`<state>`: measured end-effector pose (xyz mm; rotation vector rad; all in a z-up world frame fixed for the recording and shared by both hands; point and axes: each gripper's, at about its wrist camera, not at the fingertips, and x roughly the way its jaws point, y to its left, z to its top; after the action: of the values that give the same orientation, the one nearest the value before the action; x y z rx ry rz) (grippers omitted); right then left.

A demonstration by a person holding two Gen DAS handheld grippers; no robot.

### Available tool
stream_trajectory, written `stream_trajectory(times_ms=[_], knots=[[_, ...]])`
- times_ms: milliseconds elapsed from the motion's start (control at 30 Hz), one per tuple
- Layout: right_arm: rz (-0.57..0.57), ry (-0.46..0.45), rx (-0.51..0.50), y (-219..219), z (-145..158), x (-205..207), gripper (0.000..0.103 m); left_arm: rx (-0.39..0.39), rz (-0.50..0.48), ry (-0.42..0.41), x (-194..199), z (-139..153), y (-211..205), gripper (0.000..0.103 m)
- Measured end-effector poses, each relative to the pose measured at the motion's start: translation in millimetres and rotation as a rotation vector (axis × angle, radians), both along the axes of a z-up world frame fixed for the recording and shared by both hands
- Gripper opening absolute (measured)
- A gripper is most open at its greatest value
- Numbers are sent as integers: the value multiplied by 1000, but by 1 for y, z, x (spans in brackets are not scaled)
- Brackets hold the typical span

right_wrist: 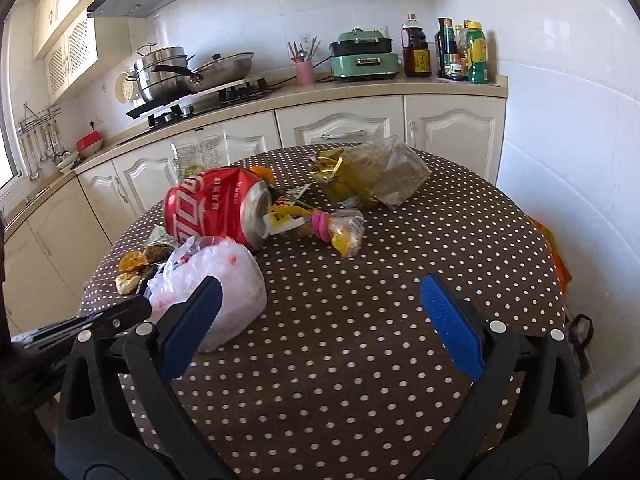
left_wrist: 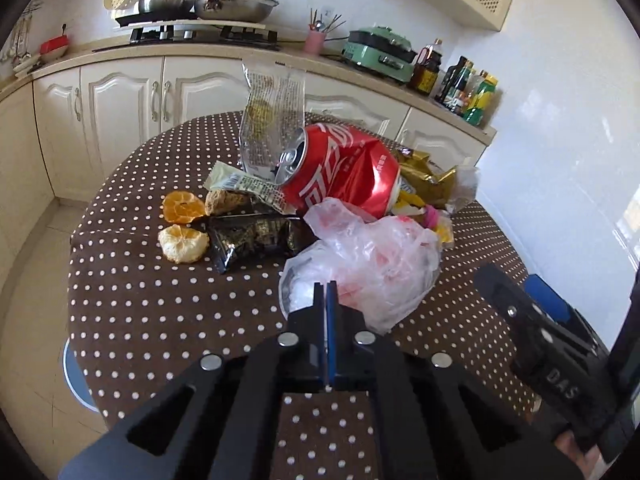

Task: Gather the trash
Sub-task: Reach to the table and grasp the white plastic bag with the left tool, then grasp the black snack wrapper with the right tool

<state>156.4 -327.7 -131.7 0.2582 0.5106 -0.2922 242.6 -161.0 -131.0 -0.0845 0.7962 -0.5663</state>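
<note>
In the left wrist view, the left gripper (left_wrist: pixel 326 292) is seen with its jaws pressed together at the near edge of the white plastic bag (left_wrist: pixel 372 264); whether film is pinched cannot be told. Behind the bag, a crushed red can (left_wrist: pixel 344 168) lies on the dotted worktop (left_wrist: pixel 160 304). In the right wrist view, the right gripper (right_wrist: pixel 320 320) is held with jaws wide apart over bare cloth, the bag just left.

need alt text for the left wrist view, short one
The closed left gripper meets the near edge of a crumpled translucent plastic bag on a brown polka-dot tablecloth. Behind lie a crushed red soda can, black snack wrapper and orange peels.
</note>
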Motion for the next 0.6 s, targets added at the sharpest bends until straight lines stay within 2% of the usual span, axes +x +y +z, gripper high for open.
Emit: stream_trajectory(times_ms=[133, 367, 500, 600], knots=[[23, -2, 4, 10, 2, 3, 97, -39, 22, -27, -11, 4, 23, 0], [116, 26, -1, 44, 2, 27, 97, -118, 176, -134, -34, 23, 96, 0], [201, 103, -5, 68, -5, 57, 97, -146, 264, -176, -39, 32, 134, 0], [261, 171, -2, 83, -10, 83, 97, -130, 284, -150, -29, 25, 144, 0]])
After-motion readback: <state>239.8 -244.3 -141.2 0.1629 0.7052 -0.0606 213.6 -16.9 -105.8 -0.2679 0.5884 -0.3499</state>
